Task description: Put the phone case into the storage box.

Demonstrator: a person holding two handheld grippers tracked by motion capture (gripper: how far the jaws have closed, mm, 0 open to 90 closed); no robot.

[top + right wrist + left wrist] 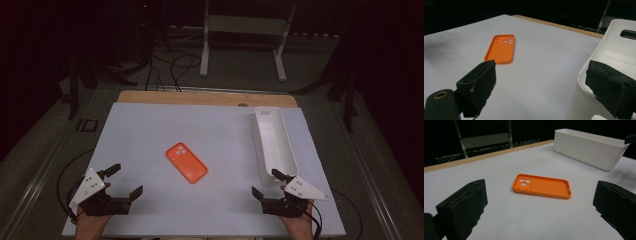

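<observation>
Here the 2 grippers, left gripper (pixel 123 181) and right gripper (pixel 266 183), stand wide apart, empty, at the frame's lower corners, with the orange phone case (pixel 186 162) at the centre.

Take the orange phone case (pixel 186 162) as your landmark: on every side of it you have bare white table (pixel 150 135), so you can come at it from any direction. The one obstacle is the long white bin (pixel 274 145), well to the case's right. Your right gripper (pixel 273 184) sits hard against the bin's near end; your left gripper (pixel 122 181) has free passage.
</observation>
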